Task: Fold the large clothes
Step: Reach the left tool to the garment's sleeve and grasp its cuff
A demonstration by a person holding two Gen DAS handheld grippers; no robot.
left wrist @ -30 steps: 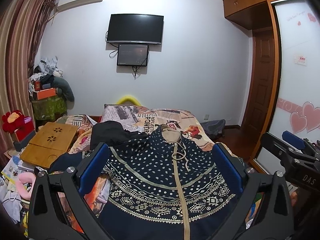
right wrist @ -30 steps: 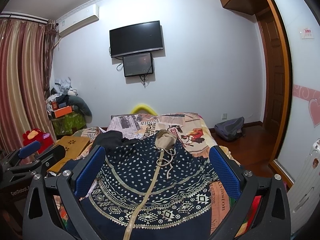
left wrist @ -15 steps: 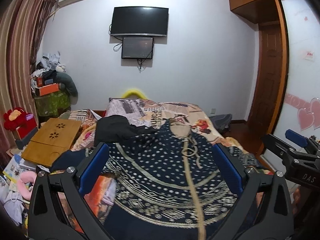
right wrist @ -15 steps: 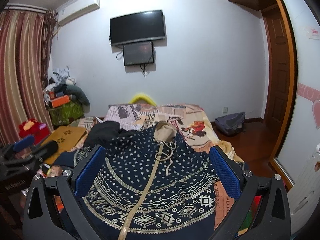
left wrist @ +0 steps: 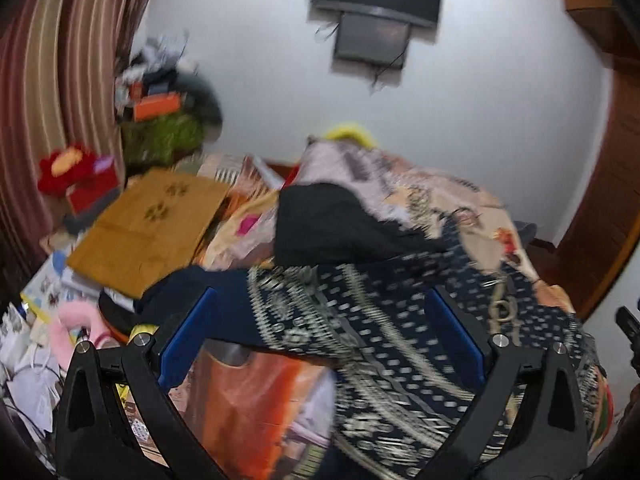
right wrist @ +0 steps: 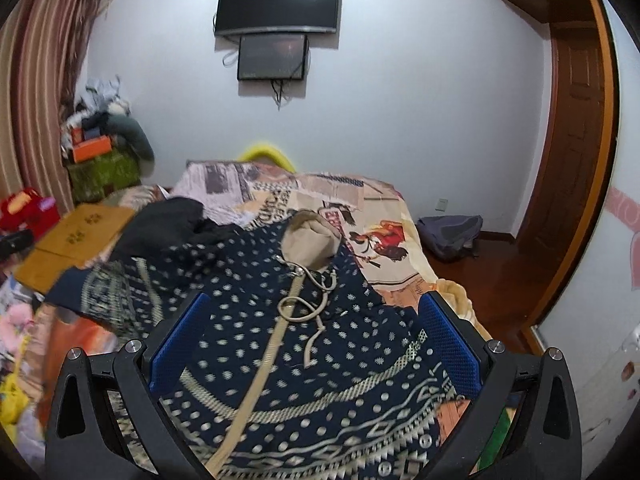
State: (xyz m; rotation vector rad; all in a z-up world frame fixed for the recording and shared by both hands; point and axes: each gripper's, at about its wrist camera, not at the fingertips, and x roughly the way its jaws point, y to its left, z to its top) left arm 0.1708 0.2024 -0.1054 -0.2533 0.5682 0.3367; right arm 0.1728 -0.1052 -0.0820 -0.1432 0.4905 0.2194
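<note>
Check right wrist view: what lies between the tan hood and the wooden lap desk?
A crumpled black garment lies between the tan hood and the wooden lap desk, right wrist view.

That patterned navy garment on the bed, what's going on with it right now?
A person holds a gripper in each hand over a navy hooded garment spread face-up on the bed, tan hood toward the far wall. Both the left gripper and the right gripper are open, and neither has hold of the cloth. No fold shows yet. A black garment lies beside it.
</note>
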